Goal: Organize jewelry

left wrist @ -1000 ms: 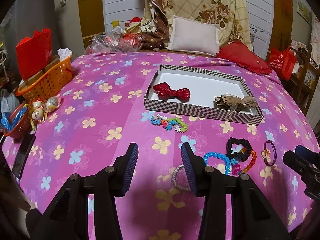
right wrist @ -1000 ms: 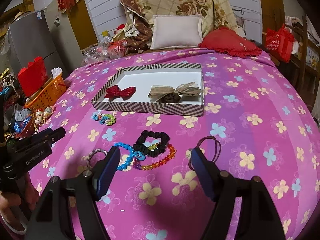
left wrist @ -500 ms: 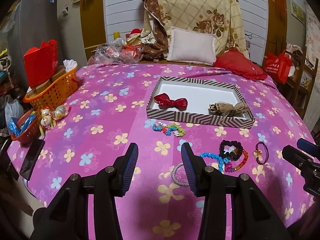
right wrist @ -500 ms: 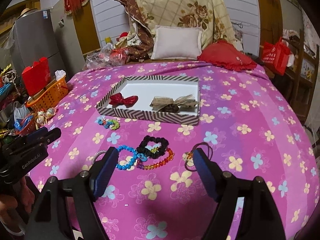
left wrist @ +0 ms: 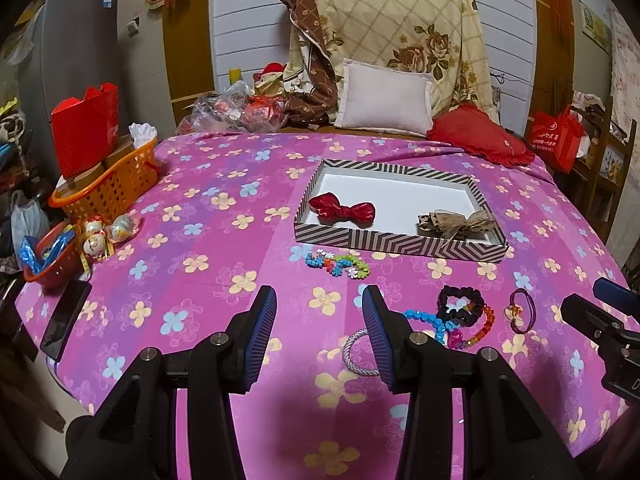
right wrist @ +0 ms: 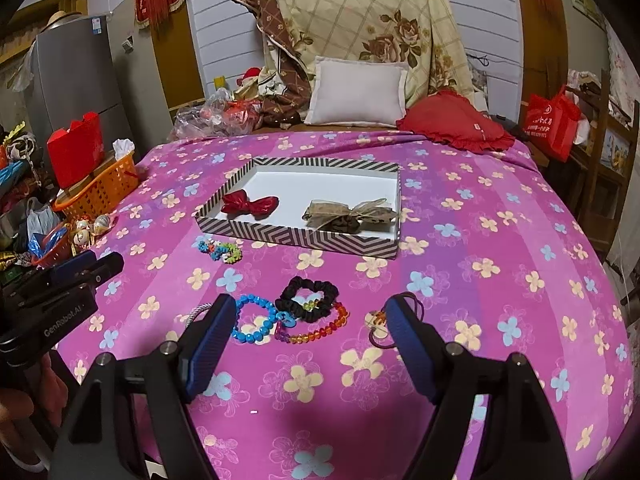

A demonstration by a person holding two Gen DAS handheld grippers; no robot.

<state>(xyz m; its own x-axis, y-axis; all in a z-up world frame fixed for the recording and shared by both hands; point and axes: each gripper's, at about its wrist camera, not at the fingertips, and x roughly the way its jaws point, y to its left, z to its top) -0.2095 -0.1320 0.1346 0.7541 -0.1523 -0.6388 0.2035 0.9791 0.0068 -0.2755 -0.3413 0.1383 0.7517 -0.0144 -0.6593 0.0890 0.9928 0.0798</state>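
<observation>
Two things are already lying inside the flat striped box with the white floor: a shiny red bow at about 9 o'clock in the box, and a brown see-through ribbon bow at about 4 o'clock. So I think the job is only partly done.

More pieces are waiting on the cloth. A little bracelet of bright flower beads is sitting just outside the box's near wall, at 7 o'clock from it. Closer to us, a black frilly hair tie is touching a blue bead bracelet and a rainbow bead bracelet. At 3 o'clock from that pile a dark purple hair loop with a small charm is lying by itself. At 9 o'clock a silvery rope bracelet is peeking out by the left gripper.

Both tools are hanging in the air over the near edge. The left gripper is holding nothing, fingers spread apart. The right gripper is also holding nothing, fingers spread even wider.

Everything is resting on a pink cloth with yellow and blue flowers. At 12 o'clock a small white pillow and a red frilly cushion are leaning by a big flowery quilt. At 9 o'clock an orange plastic basket is sitting at the edge.
</observation>
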